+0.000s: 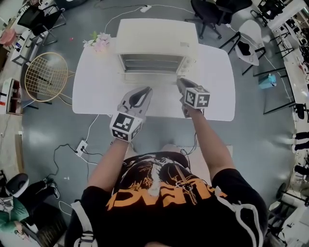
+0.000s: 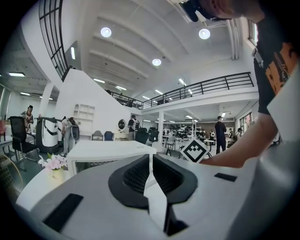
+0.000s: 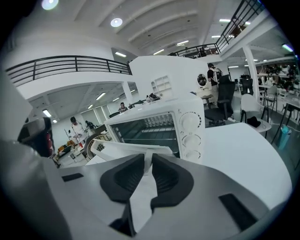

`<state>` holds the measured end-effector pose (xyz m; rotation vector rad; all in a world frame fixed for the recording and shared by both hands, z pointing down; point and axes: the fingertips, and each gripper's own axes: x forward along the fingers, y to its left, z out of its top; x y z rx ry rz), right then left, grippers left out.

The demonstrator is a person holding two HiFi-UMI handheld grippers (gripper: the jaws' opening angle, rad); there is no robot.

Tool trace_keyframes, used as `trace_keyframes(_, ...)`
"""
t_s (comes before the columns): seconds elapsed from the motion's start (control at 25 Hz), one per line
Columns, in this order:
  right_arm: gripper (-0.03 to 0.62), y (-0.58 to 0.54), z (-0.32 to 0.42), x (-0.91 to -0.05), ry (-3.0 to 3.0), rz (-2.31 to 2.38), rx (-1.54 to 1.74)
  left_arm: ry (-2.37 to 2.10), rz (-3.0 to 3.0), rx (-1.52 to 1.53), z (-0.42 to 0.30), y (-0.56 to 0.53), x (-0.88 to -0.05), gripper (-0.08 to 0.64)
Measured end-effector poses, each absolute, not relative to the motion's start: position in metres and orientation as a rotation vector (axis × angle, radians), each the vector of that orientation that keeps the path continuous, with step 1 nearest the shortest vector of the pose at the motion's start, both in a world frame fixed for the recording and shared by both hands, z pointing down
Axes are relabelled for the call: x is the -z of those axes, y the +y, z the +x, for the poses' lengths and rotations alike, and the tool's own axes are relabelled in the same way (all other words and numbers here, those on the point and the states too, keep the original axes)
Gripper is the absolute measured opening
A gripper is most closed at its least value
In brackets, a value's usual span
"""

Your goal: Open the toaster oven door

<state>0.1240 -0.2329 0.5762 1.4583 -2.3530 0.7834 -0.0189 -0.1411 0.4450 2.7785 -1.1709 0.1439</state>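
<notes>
A white toaster oven [image 1: 157, 43] stands at the far side of a white table [image 1: 96, 91]. Its door [image 1: 149, 77] hangs tilted down and forward, so the racks inside show [image 3: 145, 129]. My right gripper [image 1: 181, 83] is at the door's right end; in the right gripper view its jaws [image 3: 147, 157] stand almost together, pinching the door's top edge [image 3: 126, 150]. Three knobs [image 3: 190, 122] sit on the oven's right side. My left gripper [image 1: 145, 91] hovers over the table in front of the door, shut and empty [image 2: 151, 161]. The oven [image 2: 108, 150] lies beyond it.
Pink flowers [image 1: 99, 41] stand at the table's far left corner. A round racket [image 1: 46, 77] leans left of the table. A power strip [image 1: 81, 146] with cables lies on the floor. Office chairs [image 1: 207, 12] stand behind the table, another at the right [image 1: 248, 43].
</notes>
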Motion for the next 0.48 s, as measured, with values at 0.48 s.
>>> trace_keyframes(0.48, 0.072, -0.17, 0.122, -0.637, -2.328, 1.395, -0.854, -1.182, 2.751, -0.187, -0.025, -0.125, -0.457, 0.041)
